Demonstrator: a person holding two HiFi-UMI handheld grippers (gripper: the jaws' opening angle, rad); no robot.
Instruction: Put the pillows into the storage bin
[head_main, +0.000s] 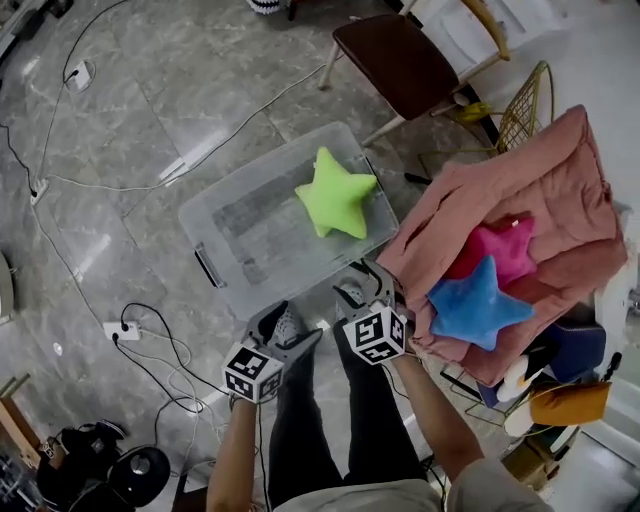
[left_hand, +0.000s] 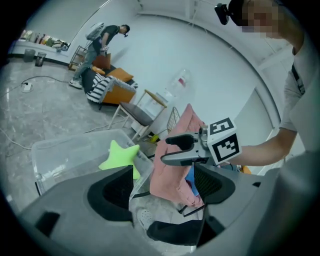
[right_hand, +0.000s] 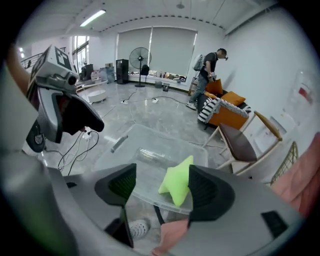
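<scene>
Grey floor (head_main: 120, 120) stretches left of the storage bin (head_main: 203, 216) (green pillow (head_main: 335, 193) inside); left claw (left_hand: 163, 187), right claw (right_hand: 162, 190) spread.

Grey marbled floor (head_main: 130, 100) beneath clear storage bin (head_main: 262, 255), cables (head_main: 150, 350), brown chair (head_main: 400, 65)

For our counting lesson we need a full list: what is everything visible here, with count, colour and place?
storage bin: one, clear, on the floor
green star pillow: one, green, inside the bin
pink star pillow: one, pink, on the quilt
blue star pillow: one, blue, on the quilt
quilt: one, pink, right of the bin
chair: one, brown seat, beyond the bin
power strips: two, white, floor at left
left tool: one, grey, open and empty
right tool: one, grey, open and empty
</scene>
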